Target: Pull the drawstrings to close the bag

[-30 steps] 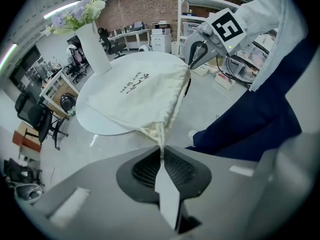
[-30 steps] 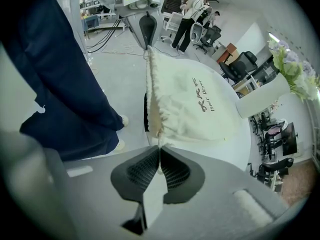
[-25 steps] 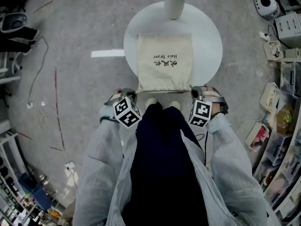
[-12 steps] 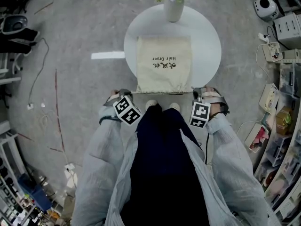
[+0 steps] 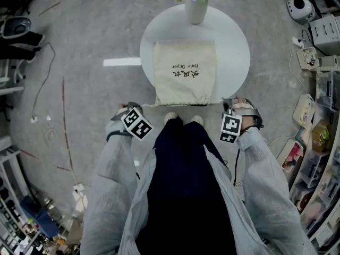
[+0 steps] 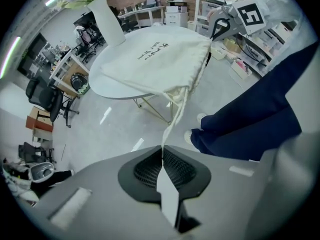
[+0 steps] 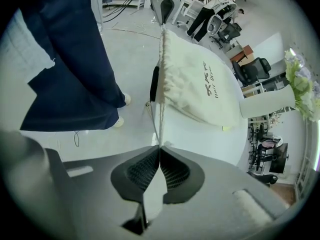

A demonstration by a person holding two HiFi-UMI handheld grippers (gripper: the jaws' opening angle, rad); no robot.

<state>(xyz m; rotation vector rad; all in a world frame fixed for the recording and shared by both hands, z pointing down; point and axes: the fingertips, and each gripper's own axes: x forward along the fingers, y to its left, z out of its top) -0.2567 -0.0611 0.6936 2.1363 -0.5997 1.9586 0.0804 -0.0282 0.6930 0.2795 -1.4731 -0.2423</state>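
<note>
lying flat on the round white tabletop (image 5: 234, 49), mouth at the near edge: cream bag (image 5: 184, 70). left drawstring (image 6: 176, 115) is pinched by the left tool (image 6: 161, 148), right drawstring (image 7: 161, 123) by the right tool (image 7: 160, 146); both cords are stretched taut.

Bag (image 5: 185, 70) lies flat on the table (image 5: 236, 47), with the vase (image 5: 196, 8) right behind it at the far rim. The bag's mouth is at the near rim and, it seems, just overhangs it. Left gripper (image 6: 161, 154) sits off the near-left corner, left drawstring (image 6: 176, 115) running into its jaws. Right gripper (image 7: 160, 151) sits off the near-right corner, right drawstring (image 7: 161, 120) in its jaws. The person's shoes (image 5: 183, 118) stand between them, just before the table.
</note>
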